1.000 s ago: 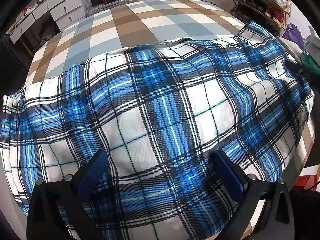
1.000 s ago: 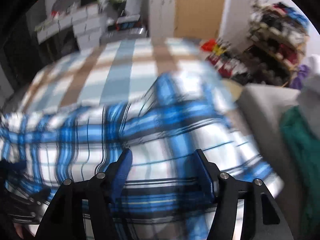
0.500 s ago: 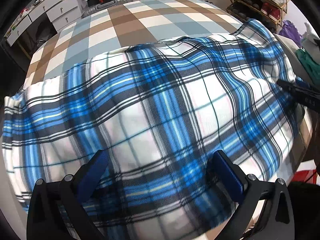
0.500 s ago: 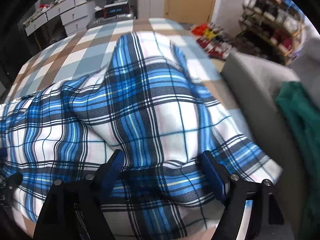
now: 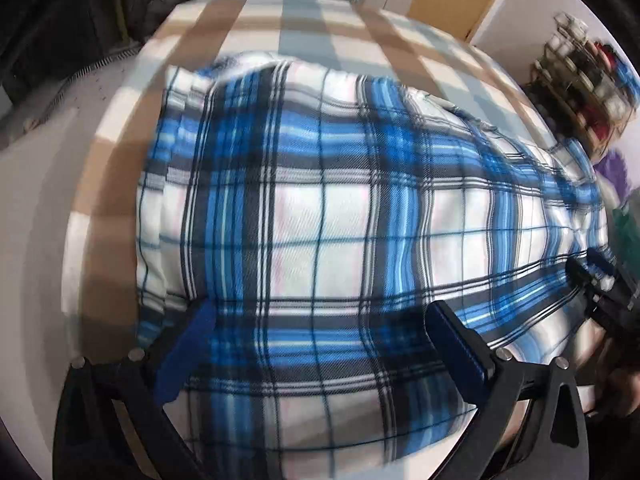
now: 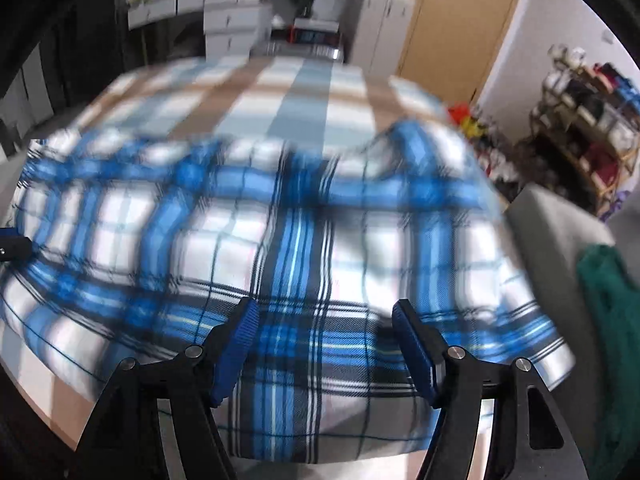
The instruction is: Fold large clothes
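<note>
The shirt (image 5: 344, 208) was a woven plaid, white ground crossed by bright blue bands and thin black and pale lines, with a fine twill grain visible where the cloth came close to the lens. It lay spread flat over a table (image 5: 304, 36) covered in a broad check of tan, grey-blue and cream. Its far edge showed soft folds and a seam ridge; the rest was smooth, with a few shallow ripples toward the right side. Both views were smeared by motion blur, worst at the far edges.

The left gripper (image 5: 320, 320) had black angular arms with silver pivot bolts and ribbed blue pads on the fingers (image 5: 456, 344). Its jaws stood wide apart above the near part of the shirt, the plaid running between and under them; the pads pressed on nothing. At the right edge of that view the other tool's black tip sat on the cloth's edge.

The right gripper (image 6: 324, 320) was of the same build, its fingers (image 6: 412, 344) likewise blue-padded. Its jaws were spread wide and clamped nothing, with the shirt lying beneath and between them, its near hem just below the fingertips. Whether the tips touched the fabric could not be told.

Beside the table on the right lay a grey cushion (image 6: 552, 220) with a dark green cloth (image 6: 612, 320) on it.
</note>
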The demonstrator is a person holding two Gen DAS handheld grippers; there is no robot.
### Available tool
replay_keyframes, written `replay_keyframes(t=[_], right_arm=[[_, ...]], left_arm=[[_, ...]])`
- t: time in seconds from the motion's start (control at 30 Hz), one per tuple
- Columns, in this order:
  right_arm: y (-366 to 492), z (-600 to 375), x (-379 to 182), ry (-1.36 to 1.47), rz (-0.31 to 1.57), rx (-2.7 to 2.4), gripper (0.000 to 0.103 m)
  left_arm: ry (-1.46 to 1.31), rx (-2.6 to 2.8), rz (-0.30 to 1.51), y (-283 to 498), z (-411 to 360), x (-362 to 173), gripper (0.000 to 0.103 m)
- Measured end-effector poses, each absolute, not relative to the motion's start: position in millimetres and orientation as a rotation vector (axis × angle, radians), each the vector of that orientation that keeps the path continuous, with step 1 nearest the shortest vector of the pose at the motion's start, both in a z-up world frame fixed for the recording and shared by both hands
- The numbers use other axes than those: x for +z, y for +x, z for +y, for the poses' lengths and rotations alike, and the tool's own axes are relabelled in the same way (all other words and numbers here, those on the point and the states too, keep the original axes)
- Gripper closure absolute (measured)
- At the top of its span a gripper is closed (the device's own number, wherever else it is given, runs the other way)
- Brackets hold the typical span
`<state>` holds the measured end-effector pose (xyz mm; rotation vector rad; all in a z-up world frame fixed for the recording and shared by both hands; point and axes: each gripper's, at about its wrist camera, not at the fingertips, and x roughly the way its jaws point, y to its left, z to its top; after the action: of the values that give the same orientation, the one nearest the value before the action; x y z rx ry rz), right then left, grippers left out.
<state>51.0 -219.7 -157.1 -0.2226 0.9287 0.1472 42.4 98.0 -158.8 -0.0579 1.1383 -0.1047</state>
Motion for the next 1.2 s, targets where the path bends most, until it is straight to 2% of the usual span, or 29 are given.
replay_keyframes(t=[0.1,0.2,0.27,0.43,0.6,0.8,0.93,1.07,1.2], right_arm=[[40.1,-232.4,-147.9,-0.141,0.903,0.147,0.039],[24.1,-231.9,-132.2,-0.127,0.817,0.166,0.039],[18.2,-221.5,-128.2,-0.159,0.787,0.188,0.037],[23.6,-189.0,-165.3,-0.292,0.887,0.234,0.039],[23.3,-200.0,-164.6,-0.233,0.906,0.251,0.037],[26.9,-203.4,-166.8,-0.222,0.903,0.260,0.037],[31.5,-204.2,-169.1,-0.203,0.912,0.266,0.037],[35.6,-209.6,-171.2,-0.164,0.925,0.290,0.036],[35.7,-217.7,-163.1,-0.119,0.900,0.285,0.038]], left_arm=[[-0.052,-0.078,1.109,38.9,91.6,-151.6,0.002],[-0.173,-0.128,1.007,20.6,93.6,-129.3,0.002],[-0.151,-0.162,0.965,10.9,86.8,-123.6,0.002],[0.016,-0.186,1.130,25.6,54.7,-162.3,0.002],[-0.024,-0.153,1.137,34.8,56.2,-161.1,0.002],[-0.167,-0.170,0.933,57.9,86.0,-103.6,0.002],[-0.183,-0.198,1.061,104.4,84.4,-108.9,0.002],[-0.076,-0.127,1.249,130.8,68.9,-150.9,0.002],[0.053,-0.066,1.249,127.9,51.1,-152.4,0.002]])
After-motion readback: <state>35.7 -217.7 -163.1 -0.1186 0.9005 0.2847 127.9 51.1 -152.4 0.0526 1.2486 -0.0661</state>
